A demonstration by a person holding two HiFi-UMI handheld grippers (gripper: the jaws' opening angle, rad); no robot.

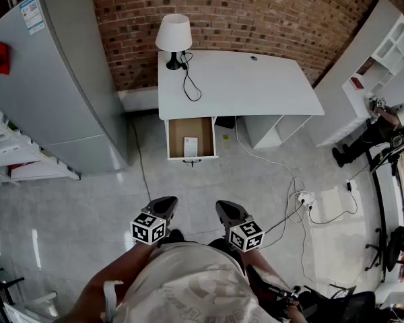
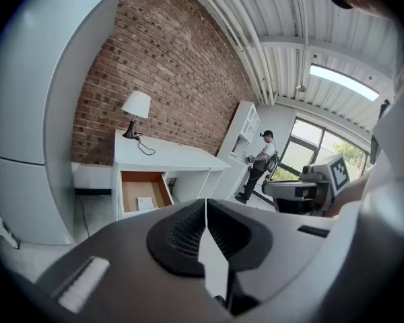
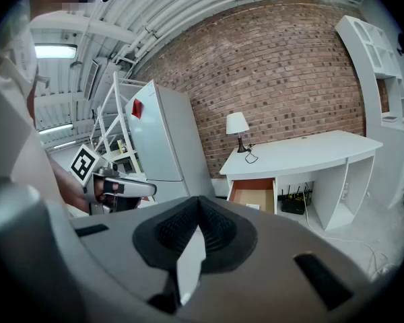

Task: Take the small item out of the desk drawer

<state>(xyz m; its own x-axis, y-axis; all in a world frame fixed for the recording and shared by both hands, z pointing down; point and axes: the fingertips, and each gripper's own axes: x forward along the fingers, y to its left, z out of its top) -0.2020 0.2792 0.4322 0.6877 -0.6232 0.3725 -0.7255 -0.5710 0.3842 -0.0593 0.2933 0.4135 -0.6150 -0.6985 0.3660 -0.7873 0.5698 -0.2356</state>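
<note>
The white desk (image 1: 256,86) stands against the brick wall, with its drawer (image 1: 171,140) pulled open over the floor. A small white flat item (image 1: 190,146) lies on the drawer's brown bottom; it also shows as the item (image 2: 145,203) in the left gripper view and the item (image 3: 254,206) in the right gripper view. My left gripper (image 1: 165,203) and right gripper (image 1: 224,208) are side by side, well short of the drawer and pointing toward it. The left gripper (image 2: 205,207) has its jaws together with nothing in them. So does the right gripper (image 3: 199,208).
A white lamp (image 1: 174,36) with a black cord stands on the desk's left rear corner. A grey fridge (image 1: 60,79) stands left of the desk and white shelves (image 1: 384,52) to the right. Cables and a power strip (image 1: 303,199) lie on the floor at right. A person (image 2: 262,160) stands far off by the shelves.
</note>
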